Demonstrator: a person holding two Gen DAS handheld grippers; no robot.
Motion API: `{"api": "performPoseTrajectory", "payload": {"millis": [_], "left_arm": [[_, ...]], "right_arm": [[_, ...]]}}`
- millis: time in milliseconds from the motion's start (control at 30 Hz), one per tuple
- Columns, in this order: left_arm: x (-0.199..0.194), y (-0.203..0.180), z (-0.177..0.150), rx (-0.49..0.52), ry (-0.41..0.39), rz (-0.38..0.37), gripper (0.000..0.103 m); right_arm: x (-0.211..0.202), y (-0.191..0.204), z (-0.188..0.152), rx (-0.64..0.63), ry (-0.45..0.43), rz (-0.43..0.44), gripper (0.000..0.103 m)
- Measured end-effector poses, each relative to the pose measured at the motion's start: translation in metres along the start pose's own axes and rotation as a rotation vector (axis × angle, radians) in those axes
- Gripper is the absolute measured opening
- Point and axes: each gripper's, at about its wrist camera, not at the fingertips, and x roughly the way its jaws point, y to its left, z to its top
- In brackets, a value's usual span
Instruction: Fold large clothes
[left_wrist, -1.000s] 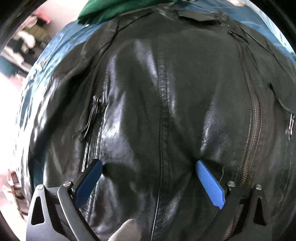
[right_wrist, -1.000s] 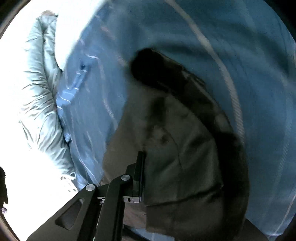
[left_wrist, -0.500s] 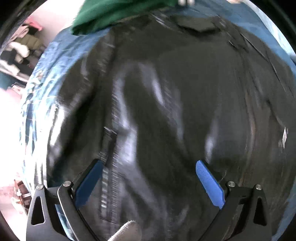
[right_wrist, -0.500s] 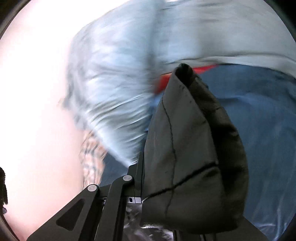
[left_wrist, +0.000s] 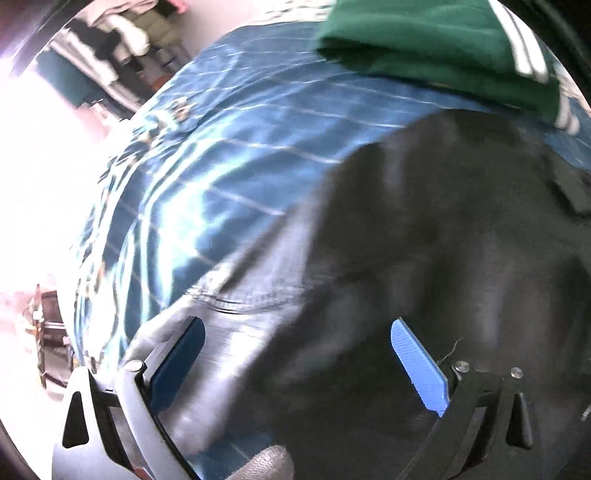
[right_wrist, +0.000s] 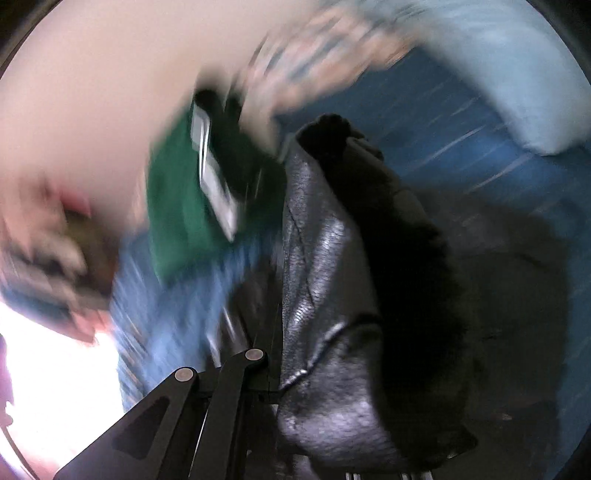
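A black leather jacket (left_wrist: 443, 240) lies spread on a bed with a blue checked cover (left_wrist: 221, 177). My left gripper (left_wrist: 295, 354) hovers above the jacket's left edge, blue pads (left_wrist: 417, 365) wide apart and nothing between them. In the right wrist view my right gripper (right_wrist: 280, 373) is shut on a fold of the black leather jacket (right_wrist: 325, 295), which hangs lifted in front of the camera and hides the right-hand finger. The rest of the jacket lies dark on the bed beneath. Both views are blurred by motion.
A folded green garment with white stripes (left_wrist: 436, 48) sits at the far edge of the bed, also visible as the green garment (right_wrist: 184, 206) in the right view. A pale blue pillow (right_wrist: 509, 81) lies further back. Clutter and hanging clothes (left_wrist: 122, 33) stand beyond the bed's left side.
The left gripper has swung left, from over the jacket's middle to its left edge, still open. The right gripper has carried its fold of jacket round, so the green garment now shows behind it.
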Motion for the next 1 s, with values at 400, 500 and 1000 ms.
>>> {"api": "performPoseTrajectory", "payload": {"millis": [400,500,1000], "left_arm": [[-0.008,0.055,-0.013,-0.086,0.057,-0.017,0.103],[-0.024,0.054,-0.007,-0.095,0.055,-0.051,0.103],[0.023,-0.086,0.026,0.189,0.027,-0.068,0.103]], "right_arm": [[0.087,0.112,-0.052,-0.162,0.353,0.101,0.065],[0.035,0.083,-0.035,-0.062,0.277,0.056,0.065],[0.046,-0.131,-0.059,0.376,0.196,-0.347,0.015]]}}
